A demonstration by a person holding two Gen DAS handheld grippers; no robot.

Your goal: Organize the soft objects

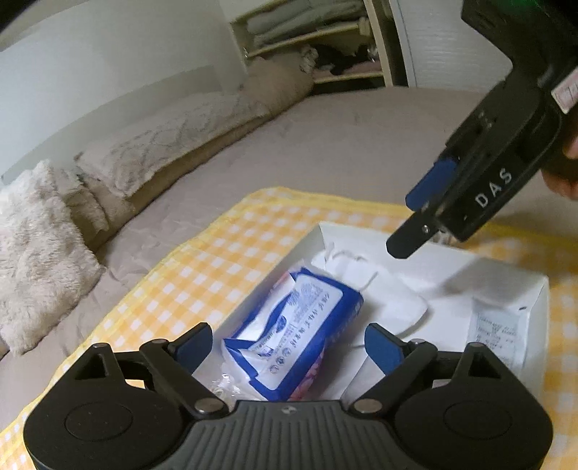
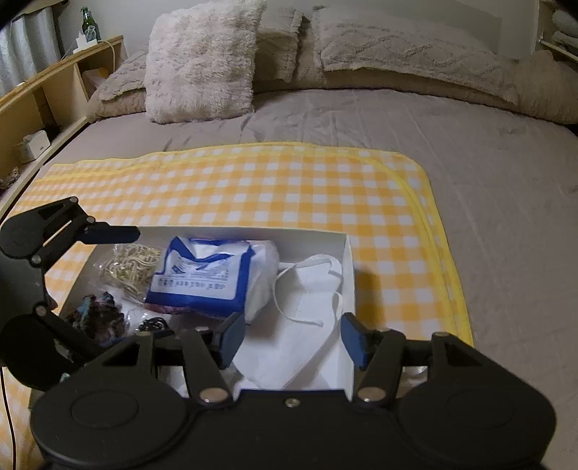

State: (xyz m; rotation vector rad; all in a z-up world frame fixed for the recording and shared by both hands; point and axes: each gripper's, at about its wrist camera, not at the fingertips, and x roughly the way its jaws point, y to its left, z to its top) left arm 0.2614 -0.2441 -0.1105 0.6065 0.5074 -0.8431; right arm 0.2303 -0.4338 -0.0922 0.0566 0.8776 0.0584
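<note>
A shallow white box (image 1: 505,289) (image 2: 348,289) sits on a yellow checked blanket (image 1: 216,253) (image 2: 253,188). In it lie a blue-and-white tissue pack (image 1: 300,318) (image 2: 202,274), a white face mask (image 1: 361,285) (image 2: 307,289), a clear bag of beige bands (image 2: 130,267), a dark multicoloured scrunchie (image 2: 97,314) and a small printed sachet (image 1: 495,325). My left gripper (image 1: 289,347) hangs open over the pack, pads clear of it; one of its fingers (image 2: 112,233) shows in the right wrist view. My right gripper (image 2: 293,336) (image 1: 415,217) is open above the mask and holds nothing.
The blanket lies on a bed with a grey sheet (image 2: 469,144). A fluffy cushion (image 2: 202,61) (image 1: 36,253) and pillows (image 2: 397,47) line the head end. A wooden shelf (image 2: 54,90) with a green bottle (image 2: 88,25) runs along one side, and wardrobe shelves (image 1: 307,32) stand beyond.
</note>
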